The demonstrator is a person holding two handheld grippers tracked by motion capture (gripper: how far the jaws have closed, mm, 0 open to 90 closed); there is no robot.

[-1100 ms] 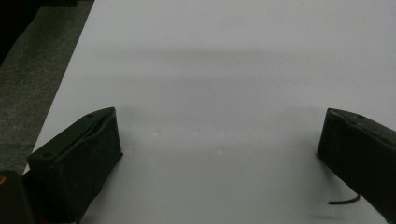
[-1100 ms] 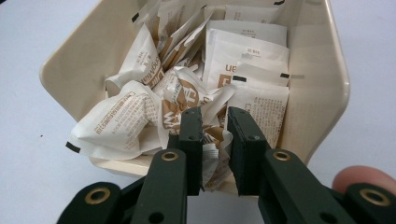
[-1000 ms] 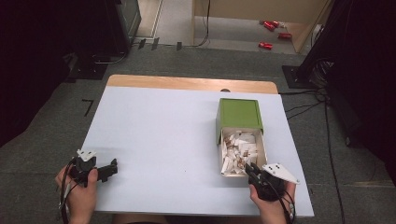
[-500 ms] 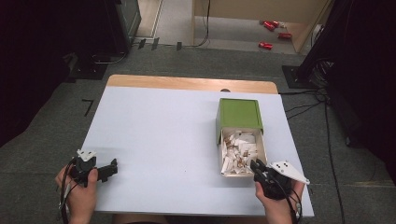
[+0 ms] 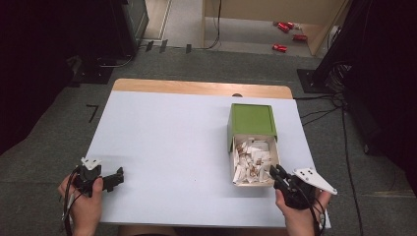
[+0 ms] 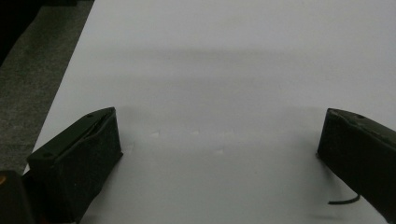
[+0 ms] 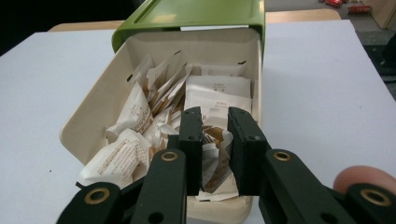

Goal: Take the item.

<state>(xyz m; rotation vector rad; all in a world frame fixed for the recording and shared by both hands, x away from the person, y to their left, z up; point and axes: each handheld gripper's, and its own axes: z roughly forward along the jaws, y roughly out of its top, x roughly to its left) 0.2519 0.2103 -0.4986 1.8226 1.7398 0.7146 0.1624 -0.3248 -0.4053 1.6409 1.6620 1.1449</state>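
Cream drawer (image 5: 235,162): pulled out of a green box (image 5: 252,119) toward the person, on the right half of the pale table (image 5: 172,142); full of small white and brown packets (image 7: 140,135).
Right gripper (image 7: 215,123): at the drawer's near end, jaws drawn close with a narrow gap, over the packets; whether a packet sits between them is hard to tell.
Left gripper (image 5: 115,178): near the table's near-left corner, well apart from the box, jaws spread wide over bare table, holding nothing.
Step in hand: likely picking one packet.
Doing it well: lower the jaws around a single packet's edge, squeeze gently, lift straight up so neighbours stay in.
Hard to see: the drawer's near wall is hidden behind the jaws in the right gripper view; packet print is too small to read.
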